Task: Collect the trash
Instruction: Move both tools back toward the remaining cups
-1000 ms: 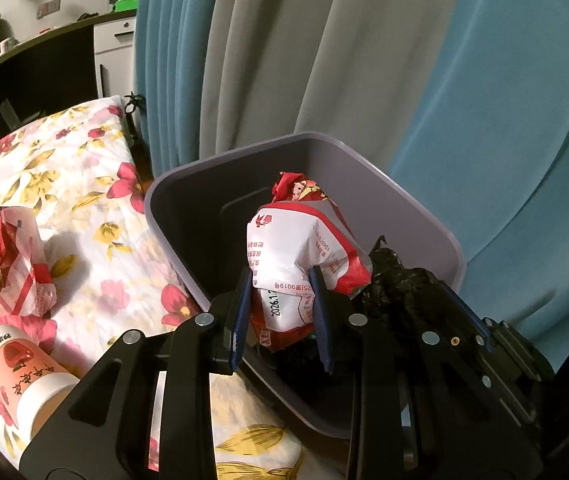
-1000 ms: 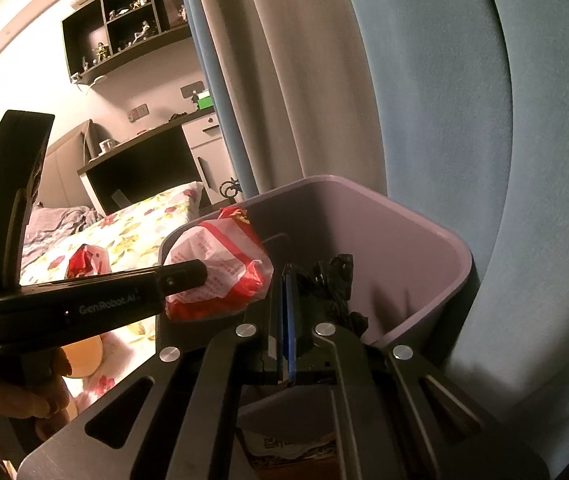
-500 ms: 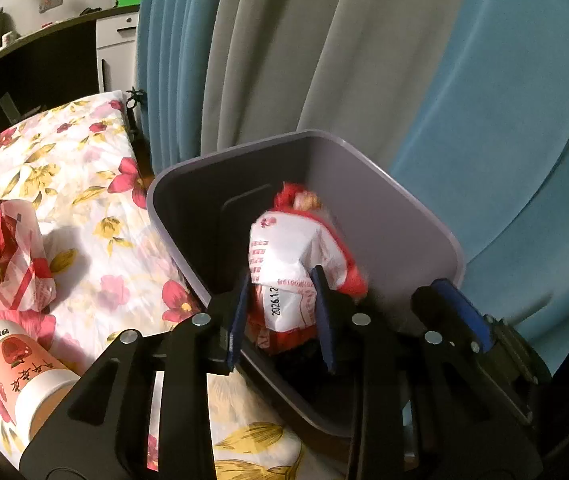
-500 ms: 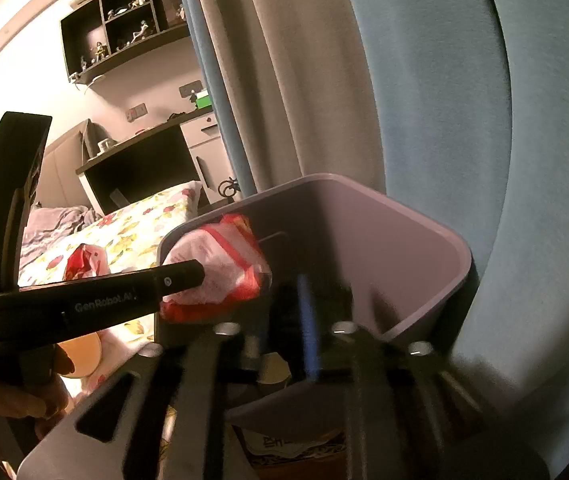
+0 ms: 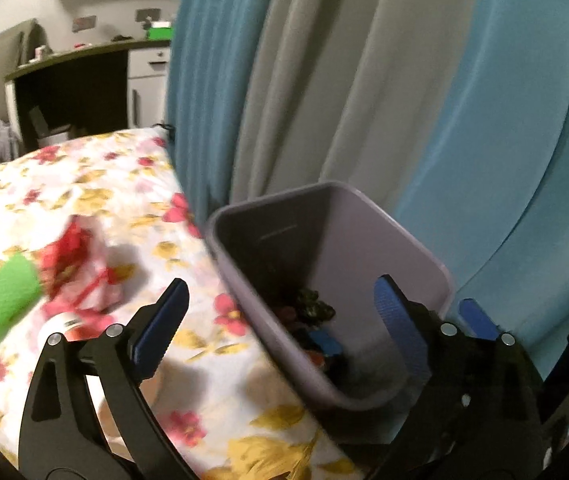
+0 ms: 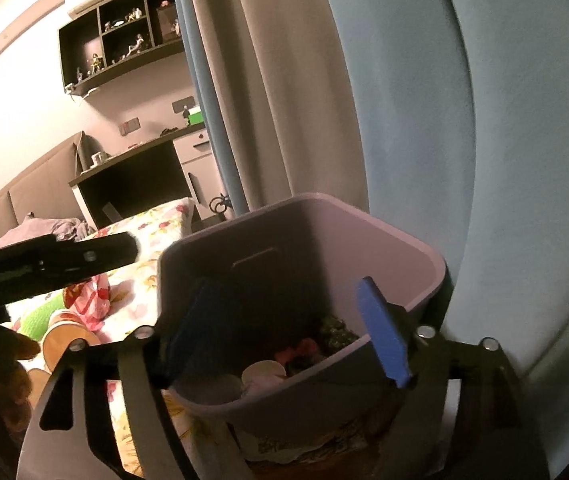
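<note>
Blue and grey curtains (image 5: 324, 80) hang behind the purple bin (image 5: 424, 256), which stands beside the floral bed (image 5: 104, 200). We see trash in the bin: a dark crumpled wad (image 5: 312, 308) and red scraps. We hold both sets of tongs spread wide and empty, the left tongs (image 5: 280, 320) and the right tongs (image 6: 284, 328). Only the left view shows clearly a green item (image 5: 4, 300) and a red-white wrapper (image 5: 80, 268) on the bed. Only the right view shows a pale cup (image 6: 264, 372) in the bin and wall shelves (image 6: 124, 40).
</note>
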A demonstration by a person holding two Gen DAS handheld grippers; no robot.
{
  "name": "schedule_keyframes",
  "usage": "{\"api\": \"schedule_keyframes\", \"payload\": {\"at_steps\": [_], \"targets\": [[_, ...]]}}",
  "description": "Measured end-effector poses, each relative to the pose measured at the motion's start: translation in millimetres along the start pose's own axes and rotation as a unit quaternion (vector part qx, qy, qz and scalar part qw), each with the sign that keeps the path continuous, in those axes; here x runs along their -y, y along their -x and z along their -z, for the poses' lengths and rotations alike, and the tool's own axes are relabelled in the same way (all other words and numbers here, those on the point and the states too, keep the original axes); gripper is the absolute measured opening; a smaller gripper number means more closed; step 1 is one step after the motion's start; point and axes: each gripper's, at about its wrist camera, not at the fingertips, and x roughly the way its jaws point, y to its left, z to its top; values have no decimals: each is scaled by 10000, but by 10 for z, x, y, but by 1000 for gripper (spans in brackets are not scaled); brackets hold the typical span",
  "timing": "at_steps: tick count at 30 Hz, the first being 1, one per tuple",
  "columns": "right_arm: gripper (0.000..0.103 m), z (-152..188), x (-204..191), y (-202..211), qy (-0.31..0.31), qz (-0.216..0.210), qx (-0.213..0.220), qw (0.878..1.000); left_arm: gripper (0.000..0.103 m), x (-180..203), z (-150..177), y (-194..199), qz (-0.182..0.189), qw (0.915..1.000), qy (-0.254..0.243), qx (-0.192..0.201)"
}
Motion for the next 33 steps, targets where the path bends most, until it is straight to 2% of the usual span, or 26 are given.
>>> {"api": "schedule_keyframes", "payload": {"at_steps": [2, 8, 13, 16, 20, 24, 28, 33], "targets": [[86, 3, -21, 82, 0, 15, 62, 10000, 95, -61, 30, 138, -118, 9999, 19, 76], [88, 42, -179, 321, 60, -112, 66, 9999, 97, -389, 251, 758, -693, 9967, 28, 426], [89, 175, -528, 496, 394, -413, -83, 9983, 97, -840, 571, 1254, -1398, 9881, 272, 582], [98, 306, -806, 597, 625, -662, -150, 9957, 97, -1168, 802, 1498, -1791, 9804, 583, 569], [97, 496, -1222, 684, 994, -1075, -315, 9887, 97, -1639, 1111, 1842, -2171, 9688, 1060, 551], [97, 640, -1606, 655, 1470, -1312, -483, 9792, 97, -2021, 1362, 2219, -2727, 9496, 1383, 696], [97, 764, -1894, 535, 1818, -1437, -775, 9697, 97, -2300, 1558, 2514, -2830, 9395, 1777, 748], [97, 901, -2069, 402, 2092, -1263, -1023, 9643, 97, -2525, 1732, 2748, -2918, 9299, 2074, 848]]}}
